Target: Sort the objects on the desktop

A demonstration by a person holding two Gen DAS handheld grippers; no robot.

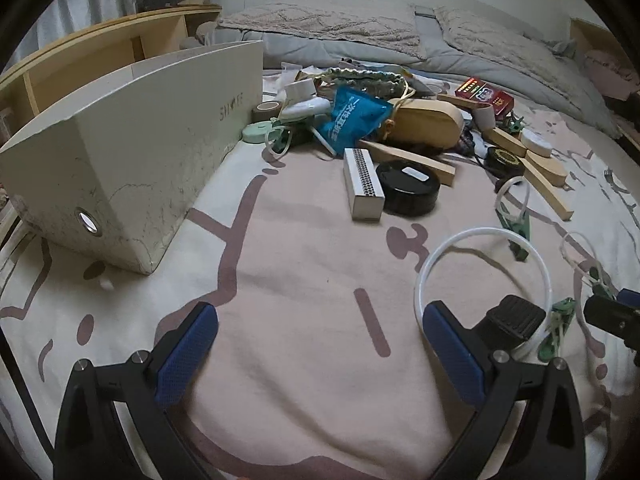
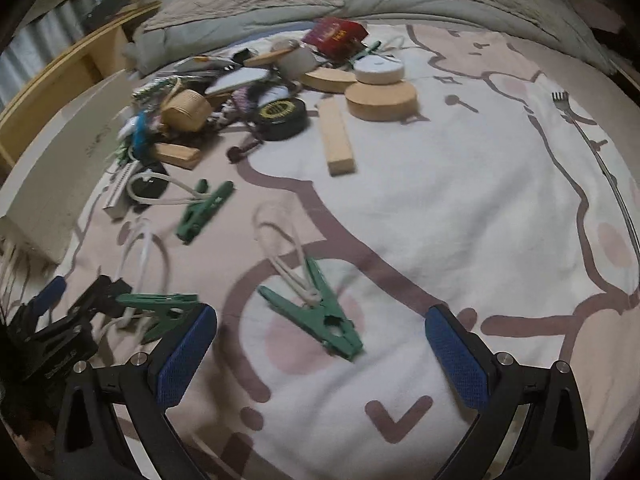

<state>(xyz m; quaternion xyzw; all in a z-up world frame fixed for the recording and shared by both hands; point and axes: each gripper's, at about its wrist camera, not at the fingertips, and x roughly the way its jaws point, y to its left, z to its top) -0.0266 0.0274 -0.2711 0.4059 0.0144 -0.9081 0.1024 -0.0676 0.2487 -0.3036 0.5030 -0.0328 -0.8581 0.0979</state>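
A pile of small objects lies on the bedsheet: a blue packet [image 1: 352,118], a black round tin [image 1: 408,188], a white perforated box [image 1: 362,184], wooden blocks [image 1: 408,156] and a red box [image 1: 484,94]. A cream storage box [image 1: 132,148] stands at the left. My left gripper [image 1: 320,344] is open and empty above the sheet, a white loop [image 1: 480,240] by its right finger. My right gripper [image 2: 320,344] is open, with a green clothes peg [image 2: 316,316] on a white cord lying between its fingers. Two more green pegs [image 2: 204,210] [image 2: 160,306] lie to the left.
A wooden shelf [image 1: 100,52] stands behind the cream box. Grey bedding [image 1: 360,28] is heaped at the far side. A metal back scratcher [image 2: 600,152] lies at the right. Round wooden discs [image 2: 380,100] and a white puck [image 2: 378,70] sit near the pile. The left gripper shows in the right wrist view [image 2: 52,332].
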